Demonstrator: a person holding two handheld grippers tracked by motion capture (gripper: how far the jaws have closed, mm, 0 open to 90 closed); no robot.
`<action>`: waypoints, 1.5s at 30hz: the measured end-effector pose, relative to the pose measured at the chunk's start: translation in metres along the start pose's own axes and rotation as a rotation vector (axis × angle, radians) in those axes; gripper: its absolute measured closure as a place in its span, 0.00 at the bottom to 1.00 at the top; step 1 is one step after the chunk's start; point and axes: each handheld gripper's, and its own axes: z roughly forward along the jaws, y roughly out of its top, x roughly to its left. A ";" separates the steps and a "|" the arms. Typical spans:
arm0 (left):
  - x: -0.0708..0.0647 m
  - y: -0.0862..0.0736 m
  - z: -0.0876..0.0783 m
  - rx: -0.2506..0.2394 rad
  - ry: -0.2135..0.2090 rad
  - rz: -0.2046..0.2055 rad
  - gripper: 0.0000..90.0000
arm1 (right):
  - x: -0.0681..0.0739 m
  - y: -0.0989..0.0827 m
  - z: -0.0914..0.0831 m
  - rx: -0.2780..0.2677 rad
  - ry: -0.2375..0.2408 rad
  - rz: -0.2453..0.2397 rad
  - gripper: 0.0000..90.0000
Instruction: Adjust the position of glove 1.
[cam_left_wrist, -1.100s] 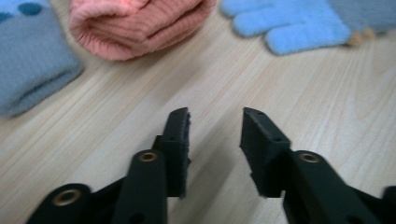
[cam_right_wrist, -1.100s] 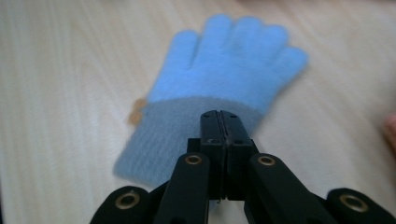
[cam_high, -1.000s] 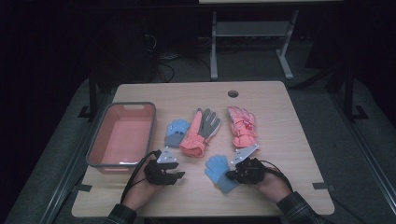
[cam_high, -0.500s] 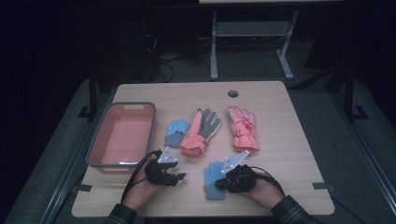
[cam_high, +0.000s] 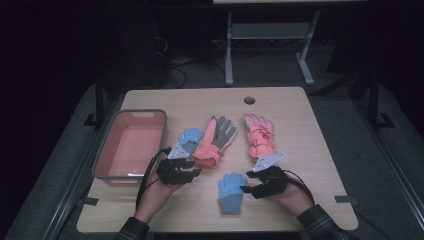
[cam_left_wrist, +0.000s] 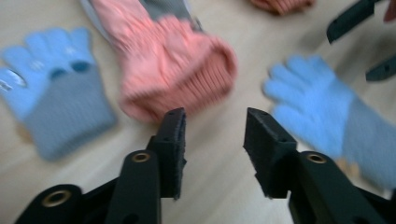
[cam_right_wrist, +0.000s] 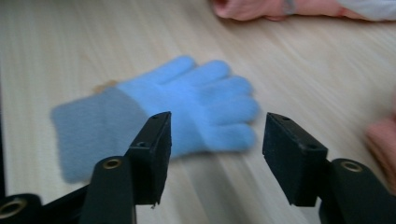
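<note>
A blue glove (cam_high: 231, 194) lies flat near the table's front, fingers pointing away from me. My right gripper (cam_high: 244, 189) is just right of it, and its jaws have just been opening. In the right gripper view the glove (cam_right_wrist: 177, 112) lies on the wood beyond the open gripper (cam_right_wrist: 212, 149), untouched. My left gripper (cam_high: 197, 171) points at the cuff of a pink and grey glove (cam_high: 216, 140). Its jaws have just been closing, and the gripper (cam_left_wrist: 212, 140) has nothing between them. The pink cuff (cam_left_wrist: 182, 70) lies just ahead.
A second blue glove (cam_high: 190, 139) lies left of the pink and grey one. A pink glove (cam_high: 260, 135) lies to the right. A red tray (cam_high: 107, 145) stands at the table's left edge. A round hole (cam_high: 249, 100) is near the far edge.
My right gripper has opened, and the blue glove now lies spread on the table a little nearer the front. My left gripper has moved up slightly toward the pink cuff.
</note>
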 end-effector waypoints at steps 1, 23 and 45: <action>0.001 0.005 0.000 -0.002 0.016 -0.006 0.67 | -0.002 -0.001 -0.001 -0.002 -0.007 0.004 0.45; 0.065 0.064 0.052 0.133 0.262 -0.086 0.79 | -0.031 -0.029 -0.029 -0.010 -0.086 0.047 0.38; 0.079 0.057 0.093 0.273 0.327 -0.154 0.95 | -0.032 -0.030 -0.031 -0.019 -0.083 0.051 0.39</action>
